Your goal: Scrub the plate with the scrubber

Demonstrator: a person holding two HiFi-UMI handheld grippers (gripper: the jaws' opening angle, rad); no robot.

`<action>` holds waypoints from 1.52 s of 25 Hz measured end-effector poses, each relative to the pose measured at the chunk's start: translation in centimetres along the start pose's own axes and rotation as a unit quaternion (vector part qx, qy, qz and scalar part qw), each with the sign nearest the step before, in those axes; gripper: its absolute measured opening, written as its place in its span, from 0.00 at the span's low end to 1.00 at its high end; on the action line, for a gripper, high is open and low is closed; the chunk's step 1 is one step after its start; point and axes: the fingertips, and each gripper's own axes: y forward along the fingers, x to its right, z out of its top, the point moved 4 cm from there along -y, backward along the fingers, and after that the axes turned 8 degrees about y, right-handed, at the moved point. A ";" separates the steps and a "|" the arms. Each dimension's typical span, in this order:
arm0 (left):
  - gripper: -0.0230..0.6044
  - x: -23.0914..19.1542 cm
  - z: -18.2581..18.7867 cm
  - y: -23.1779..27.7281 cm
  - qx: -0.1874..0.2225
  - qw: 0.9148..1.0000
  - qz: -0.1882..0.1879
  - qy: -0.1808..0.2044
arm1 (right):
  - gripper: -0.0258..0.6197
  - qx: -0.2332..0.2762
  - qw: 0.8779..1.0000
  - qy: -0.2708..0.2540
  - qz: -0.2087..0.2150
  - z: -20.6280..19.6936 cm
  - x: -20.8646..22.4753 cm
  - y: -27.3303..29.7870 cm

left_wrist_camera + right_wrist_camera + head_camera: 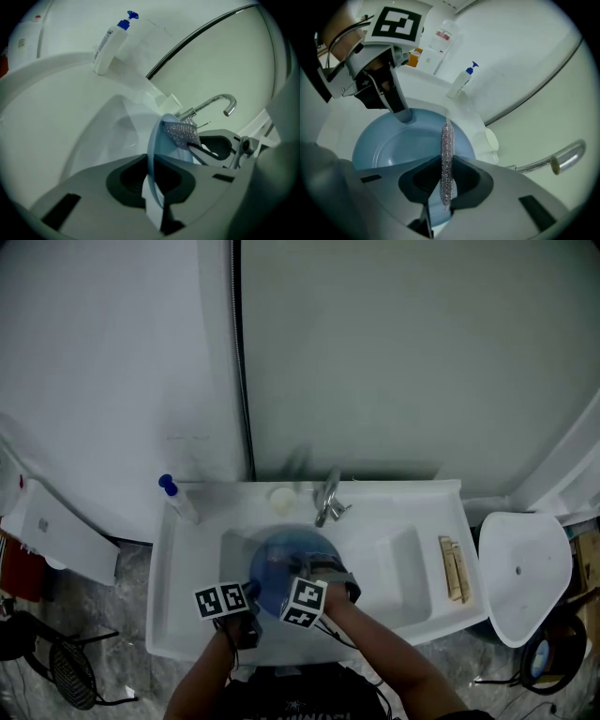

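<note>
Left gripper view shows the left tongs (pixel 153 164) clamped on the blue plate (pixel 160 144), right tongs (pixel 446 165) pinching the scrubber (pixel 447 136).

We count one blue plate (pixel 270 568) and one silvery scrubber (pixel 447 140). There are two grippers, the left gripper (pixel 153 177) and the right gripper (pixel 447 185). We see one white sink (pixel 183 610) with one metal tap (pixel 328 501). The bottles come to two: one pump bottle (pixel 178 499) with a blue top, and one white bottle (pixel 443 35) with a red label, which shows only in the right gripper view. Beside the tap there is one small round white object (pixel 281 499), and on the sink's right ledge we make out what look like two wooden strips (pixel 455 568), side by side.
</note>
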 end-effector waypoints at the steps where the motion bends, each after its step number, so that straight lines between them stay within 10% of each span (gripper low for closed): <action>1: 0.08 0.0 0.1 -0.2 0.000 1.000 -0.002 -0.001 | 0.16 -0.001 1.000 -0.011 -0.002 0.2 -0.3 0.0; 13: 0.09 -0.1 0.7 -1.2 0.006 1.000 -0.006 -0.016 | 0.16 0.012 0.984 -0.177 0.012 1.2 -4.8 -0.8; 33: 0.09 -2.9 2.0 -2.6 0.028 0.998 -0.001 -0.058 | 0.16 0.078 0.887 -0.450 0.065 -2.0 -9.8 -4.4; 38: 0.09 -2.9 1.8 -2.7 0.023 0.999 -0.002 -0.036 | 0.16 0.100 0.904 -0.413 0.046 -0.9 -8.7 -5.4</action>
